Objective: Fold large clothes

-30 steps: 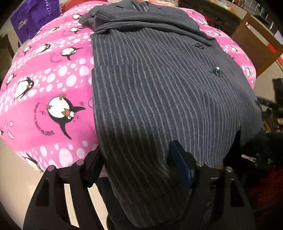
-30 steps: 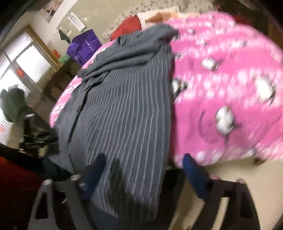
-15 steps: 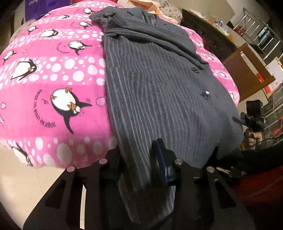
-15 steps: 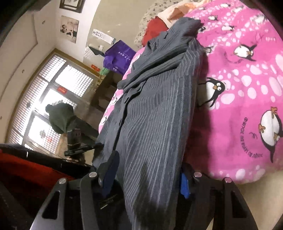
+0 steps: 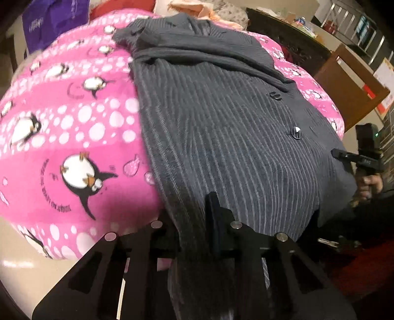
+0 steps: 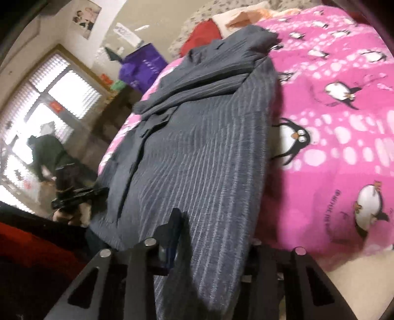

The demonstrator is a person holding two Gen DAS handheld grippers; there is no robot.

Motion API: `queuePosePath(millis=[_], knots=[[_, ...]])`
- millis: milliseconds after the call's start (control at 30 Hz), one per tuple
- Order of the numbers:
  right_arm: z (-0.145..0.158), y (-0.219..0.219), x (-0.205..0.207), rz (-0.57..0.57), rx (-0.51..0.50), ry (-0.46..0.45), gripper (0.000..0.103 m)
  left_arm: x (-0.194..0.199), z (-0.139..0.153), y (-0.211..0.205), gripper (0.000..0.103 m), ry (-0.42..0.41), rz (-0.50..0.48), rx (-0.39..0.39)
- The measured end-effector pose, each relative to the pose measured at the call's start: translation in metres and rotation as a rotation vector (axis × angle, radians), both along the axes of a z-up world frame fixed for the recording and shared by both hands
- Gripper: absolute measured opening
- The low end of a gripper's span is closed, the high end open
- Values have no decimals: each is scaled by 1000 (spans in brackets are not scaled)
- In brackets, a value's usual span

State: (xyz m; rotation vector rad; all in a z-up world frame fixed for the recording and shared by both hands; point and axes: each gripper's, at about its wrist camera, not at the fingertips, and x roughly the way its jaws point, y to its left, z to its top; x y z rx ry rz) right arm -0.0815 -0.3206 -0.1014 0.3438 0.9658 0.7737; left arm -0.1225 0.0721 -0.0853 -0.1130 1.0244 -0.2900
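The dark grey striped jacket (image 5: pixel 221 128) lay lengthwise on the pink penguin blanket (image 5: pixel 73 128), with its collar at the far end and its lower hem hanging over the near edge of the bed. Two dark buttons (image 5: pixel 295 131) showed on its front, toward the right side in the left wrist view.

The left gripper (image 5: pixel 194 221) was closed on the hem of the jacket near its left corner; the cloth passed between the two fingers, and the right finger (image 5: pixel 214 216) pressed on top of the fabric. The right gripper (image 6: pixel 211 236) also had its jaws narrowed on the hem (image 6: pixel 206 246), at the other corner. Only its left finger (image 6: pixel 172 231) was visible, the other one was hidden under the cloth.

The only container to see was a purple bag (image 6: pixel 142 66) beyond the bed; what it held I could not tell. A red cloth (image 6: pixel 202 34) and a peach cloth (image 6: pixel 246 14) lay beyond the collar.
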Motion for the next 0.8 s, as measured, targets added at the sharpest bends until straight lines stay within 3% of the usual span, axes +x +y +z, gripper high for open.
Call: queuePosePath(millis=[133, 267, 333, 500, 533, 600, 700, 800], knots=[[4, 7, 0, -55, -52, -28, 33, -2, 0, -11, 15, -30, 9, 63], [-2, 12, 5, -101, -74, -7, 33, 2, -2, -10, 16, -17, 20, 45], [-1, 13, 5, -118, -77, 1, 33, 3, -5, -10, 22, -3, 20, 38], [1, 8, 1, -149, -85, 29, 33, 2, -2, -8, 21, -2, 34, 29], [4, 8, -3, -147, -95, 12, 26, 1, -1, -8, 13, -7, 46, 35], [7, 8, -7, -151, -120, -9, 20, 2, 0, -5, 7, -5, 71, 33], [19, 14, -12, -214, -215, -43, 8, -3, 9, -6, 4, -37, 112, 59], [34, 21, -20, -289, -295, -92, 6, -7, 19, -7, 3, -68, 143, 68]])
